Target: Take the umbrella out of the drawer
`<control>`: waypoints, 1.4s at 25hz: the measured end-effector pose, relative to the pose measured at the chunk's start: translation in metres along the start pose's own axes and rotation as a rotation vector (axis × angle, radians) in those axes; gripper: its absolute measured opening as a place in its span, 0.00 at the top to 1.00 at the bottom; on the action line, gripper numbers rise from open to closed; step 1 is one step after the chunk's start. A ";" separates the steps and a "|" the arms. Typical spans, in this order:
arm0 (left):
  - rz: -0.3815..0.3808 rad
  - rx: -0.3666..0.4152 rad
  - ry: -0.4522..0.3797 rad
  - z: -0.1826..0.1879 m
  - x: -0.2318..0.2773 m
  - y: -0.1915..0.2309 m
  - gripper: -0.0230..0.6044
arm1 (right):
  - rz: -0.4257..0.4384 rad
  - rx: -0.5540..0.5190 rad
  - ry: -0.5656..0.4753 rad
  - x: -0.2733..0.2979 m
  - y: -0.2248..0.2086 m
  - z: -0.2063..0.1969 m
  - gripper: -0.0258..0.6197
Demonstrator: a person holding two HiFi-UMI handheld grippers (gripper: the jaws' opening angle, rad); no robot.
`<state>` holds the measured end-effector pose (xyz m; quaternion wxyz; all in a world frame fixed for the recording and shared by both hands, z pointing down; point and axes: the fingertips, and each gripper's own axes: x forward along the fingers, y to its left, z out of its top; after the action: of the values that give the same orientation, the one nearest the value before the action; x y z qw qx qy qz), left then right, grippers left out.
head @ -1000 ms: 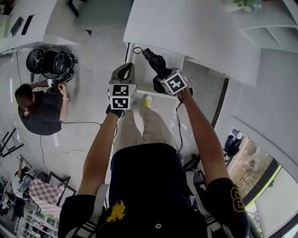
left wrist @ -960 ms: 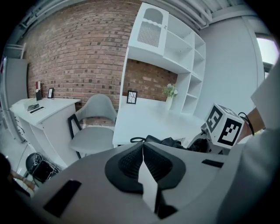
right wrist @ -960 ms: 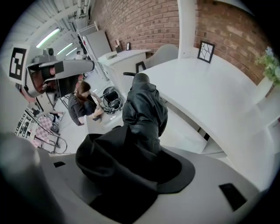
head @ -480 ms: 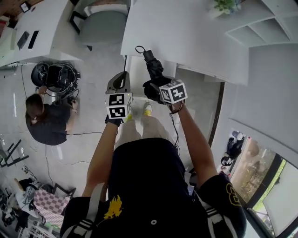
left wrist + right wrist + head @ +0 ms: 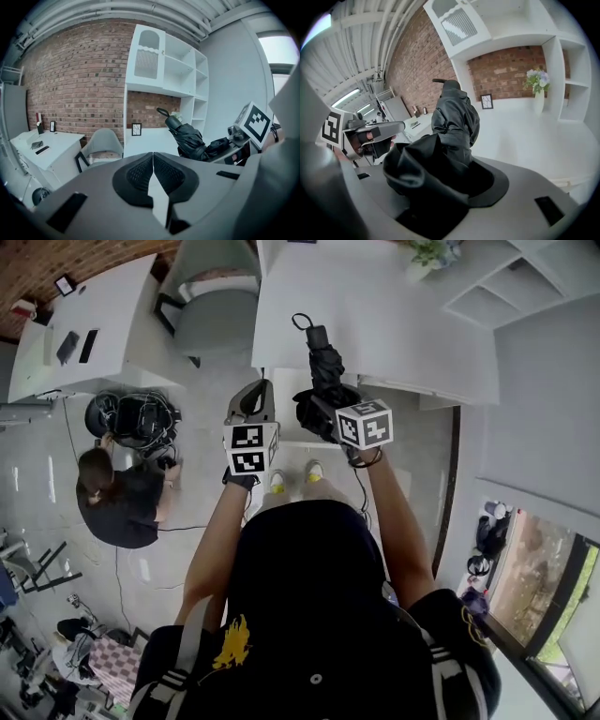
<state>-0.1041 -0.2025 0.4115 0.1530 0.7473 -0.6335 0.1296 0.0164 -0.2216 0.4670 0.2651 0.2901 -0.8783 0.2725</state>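
Both grippers stand higher than a second ago. The folded black umbrella (image 5: 320, 362) is now clear of the white drawer (image 5: 285, 416) and held up in front of the counter (image 5: 394, 324), its strap end pointing to 12 o'clock in the head view.

Right gripper (image 5: 317, 413): fingers clamped on the bunched canopy fabric, not on a firm shaft as far as the right gripper view shows.

Left gripper (image 5: 251, 395), at 9 o'clock of the right: fingers together, empty.

Risk, as judged: the loose fabric may slide or unfurl in the grip and drop the umbrella back. The raised end may also catch the counter edge if swung forward.
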 end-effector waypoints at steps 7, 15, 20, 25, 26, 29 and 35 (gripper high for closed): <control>-0.014 0.069 -0.085 0.052 -0.015 -0.007 0.93 | -0.015 -0.003 -0.120 -0.035 0.006 0.039 0.52; -0.041 0.116 -0.120 0.076 -0.018 -0.021 0.93 | -0.058 0.013 -0.262 -0.084 0.003 0.074 0.53; -0.059 0.132 -0.144 0.091 -0.017 -0.025 0.93 | -0.064 0.013 -0.337 -0.106 0.007 0.093 0.53; -0.085 0.139 -0.175 0.107 -0.019 -0.035 0.93 | -0.071 -0.006 -0.406 -0.128 0.013 0.107 0.53; -0.091 0.142 -0.183 0.111 -0.021 -0.037 0.93 | -0.072 -0.015 -0.419 -0.133 0.014 0.111 0.53; -0.106 0.150 -0.209 0.121 -0.025 -0.045 0.93 | -0.071 -0.052 -0.460 -0.147 0.019 0.122 0.53; -0.108 0.159 -0.228 0.124 -0.037 -0.060 0.93 | -0.048 -0.094 -0.529 -0.173 0.026 0.132 0.53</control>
<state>-0.0507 -0.2087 0.2797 0.0270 0.7998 -0.5936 0.0851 0.0781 -0.2243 0.2571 0.0459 0.3595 -0.9215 0.1397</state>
